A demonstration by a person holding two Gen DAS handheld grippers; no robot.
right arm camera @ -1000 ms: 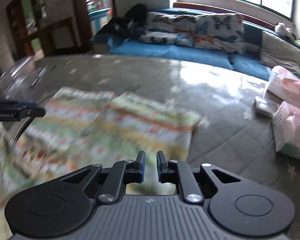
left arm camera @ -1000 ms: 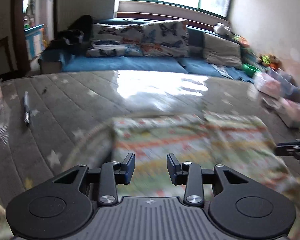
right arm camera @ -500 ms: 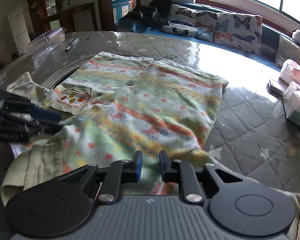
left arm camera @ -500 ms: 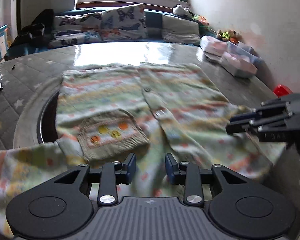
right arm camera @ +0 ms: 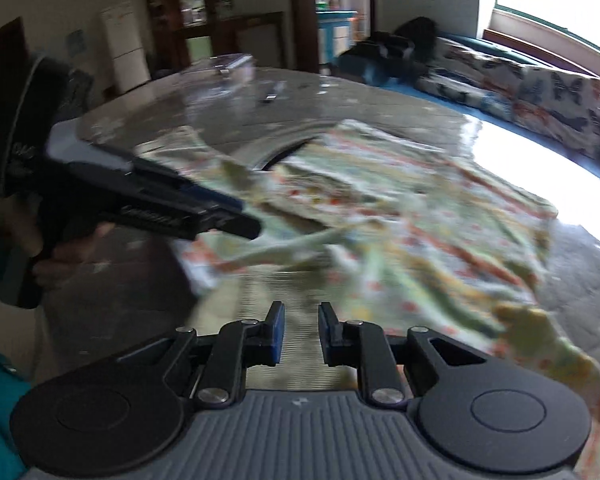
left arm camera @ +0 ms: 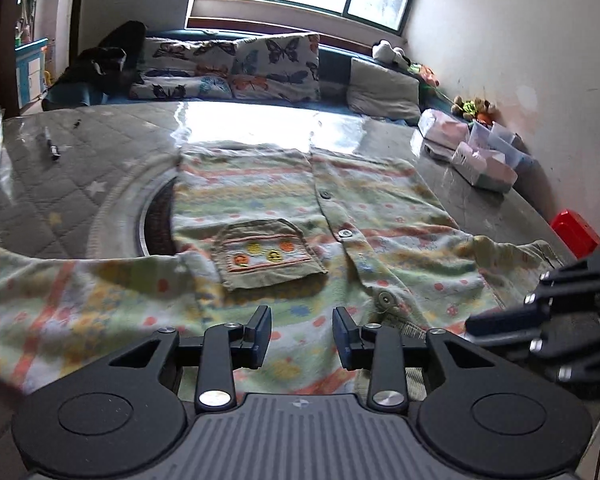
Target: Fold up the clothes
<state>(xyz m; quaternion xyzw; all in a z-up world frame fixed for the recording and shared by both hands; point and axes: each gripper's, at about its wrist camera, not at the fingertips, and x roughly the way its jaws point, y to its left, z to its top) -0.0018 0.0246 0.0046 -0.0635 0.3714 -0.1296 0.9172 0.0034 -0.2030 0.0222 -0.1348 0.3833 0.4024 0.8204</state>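
A striped, flower-patterned button shirt (left arm camera: 260,184) lies front up and spread out on the grey quilted table (left arm camera: 40,200). Its chest pocket (left arm camera: 266,252) faces me and one sleeve (left arm camera: 60,300) trails to the left. My left gripper (left arm camera: 302,336) hovers over the shirt's near end just below the pocket, open, with nothing pinched. The right gripper (left arm camera: 500,320) enters at the right, by the shirt's near right corner. In the blurred right wrist view the shirt (right arm camera: 420,208) stretches ahead. My right gripper (right arm camera: 300,332) stands narrowly open over ribbed fabric, with the left gripper (right arm camera: 248,224) close on its left.
A dark round recess (left arm camera: 152,216) in the table lies partly under the shirt. A marker (left arm camera: 52,148) lies far left. Tissue packs and plastic boxes (left arm camera: 484,160) line the right edge beside a red object (left arm camera: 576,232). A cushioned sofa (left arm camera: 236,68) runs behind. A hand (right arm camera: 52,256) holds the left gripper.
Both grippers have drawn back to the shirt's near end. The right wrist view has swung left, so the left gripper now looms large in it. The right jaws stand slightly wider.
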